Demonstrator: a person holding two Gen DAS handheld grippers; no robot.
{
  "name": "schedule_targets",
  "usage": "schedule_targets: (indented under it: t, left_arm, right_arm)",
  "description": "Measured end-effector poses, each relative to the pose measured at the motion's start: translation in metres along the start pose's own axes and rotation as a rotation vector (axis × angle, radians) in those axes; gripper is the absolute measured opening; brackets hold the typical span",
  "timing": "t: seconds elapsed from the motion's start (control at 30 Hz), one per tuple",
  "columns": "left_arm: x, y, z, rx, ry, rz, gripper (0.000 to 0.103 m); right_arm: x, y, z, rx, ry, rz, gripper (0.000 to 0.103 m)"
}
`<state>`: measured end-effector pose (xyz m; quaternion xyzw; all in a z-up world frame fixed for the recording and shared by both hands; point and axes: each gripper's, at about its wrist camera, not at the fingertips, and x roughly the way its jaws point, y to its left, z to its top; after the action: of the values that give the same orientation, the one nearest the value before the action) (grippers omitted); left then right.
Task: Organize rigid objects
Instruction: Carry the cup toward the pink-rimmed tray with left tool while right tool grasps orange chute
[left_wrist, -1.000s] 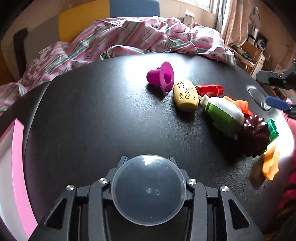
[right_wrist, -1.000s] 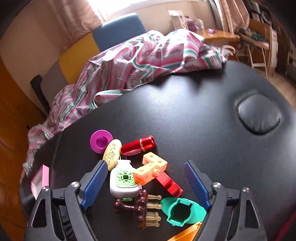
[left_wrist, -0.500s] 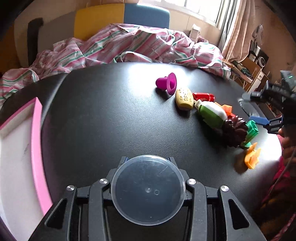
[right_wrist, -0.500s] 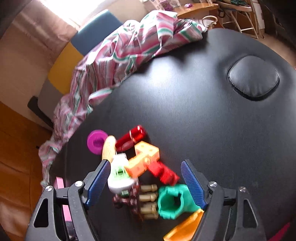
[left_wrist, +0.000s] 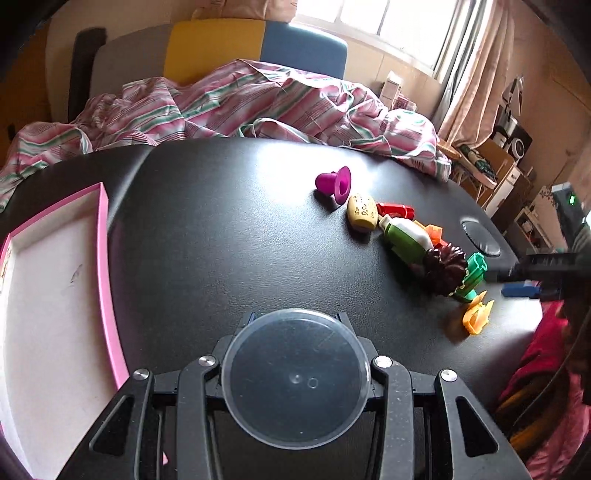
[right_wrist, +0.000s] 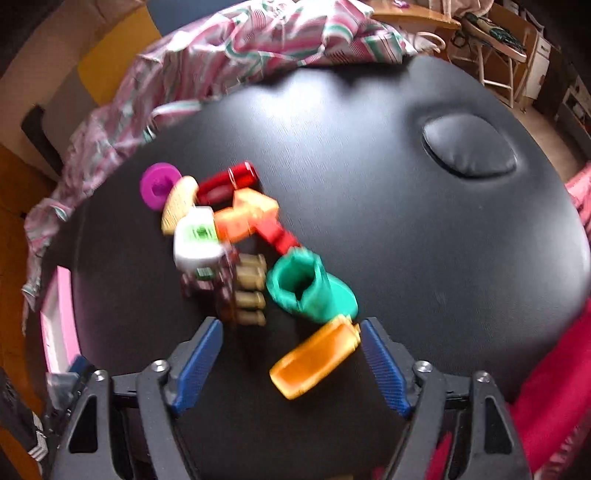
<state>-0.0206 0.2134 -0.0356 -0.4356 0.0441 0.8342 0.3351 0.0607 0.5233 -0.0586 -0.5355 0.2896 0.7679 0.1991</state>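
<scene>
My left gripper (left_wrist: 295, 317) is shut on a clear round lid (left_wrist: 295, 376) above the black table (left_wrist: 221, 240). A pink-rimmed tray (left_wrist: 105, 258) lies to its left. The toy pile sits at the right: magenta hat (left_wrist: 334, 182), cream oval (left_wrist: 362, 212), red cylinder (left_wrist: 397, 210), green-white bottle (left_wrist: 406, 236), brown spiky piece (left_wrist: 443, 264), teal piece (left_wrist: 474, 269). My right gripper (right_wrist: 291, 328) points down over the pile with its jaws closing. An orange piece (right_wrist: 314, 358) lies between its blue pads (right_wrist: 199, 362), and neither pad touches it.
A striped cloth (left_wrist: 240, 107) is bunched along the table's far edge, with a chair behind it. A round padded dimple (right_wrist: 469, 155) marks the table's right side. Shelves and clutter stand beyond the right edge. A red garment (right_wrist: 554, 387) hangs at the near right.
The left gripper has drawn back and risen with the lid, which brings the pink tray into view. The right gripper has tipped downward, its jaws have narrowed, and the orange piece now lies between them.
</scene>
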Motion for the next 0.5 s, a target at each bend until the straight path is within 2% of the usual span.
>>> schedule_targets:
  t: [0.2,0.3,0.37,0.4,0.43,0.47,0.5]
  left_arm:
    - [-0.012,0.009,-0.002,-0.025,-0.023,-0.007,0.043]
    - [-0.019,0.017,-0.003,-0.042,-0.036,-0.006,0.043]
    - [-0.025,0.023,-0.002,-0.063,-0.047,-0.003,0.043]
    - [-0.028,0.030,-0.002,-0.081,-0.054,0.002,0.043]
    - [-0.031,0.034,-0.002,-0.095,-0.057,0.006,0.043]
    - [-0.037,0.043,-0.002,-0.118,-0.068,0.017,0.043]
    - [-0.044,0.054,-0.001,-0.144,-0.083,0.037,0.043]
  right_arm:
    - [0.025,-0.013,-0.019,0.128,0.064,-0.040,0.071]
    - [0.039,-0.017,-0.022,0.175,0.054,-0.062,0.070]
    - [0.044,-0.013,-0.021,0.164,0.038,-0.063,0.057]
    - [0.045,-0.009,-0.020,0.138,0.035,-0.090,0.044]
    - [0.048,-0.001,-0.020,0.081,0.028,-0.145,0.036]
    - [0.049,0.002,-0.022,0.060,0.018,-0.156,0.033]
    - [0.049,0.003,-0.022,0.053,0.014,-0.155,0.026]
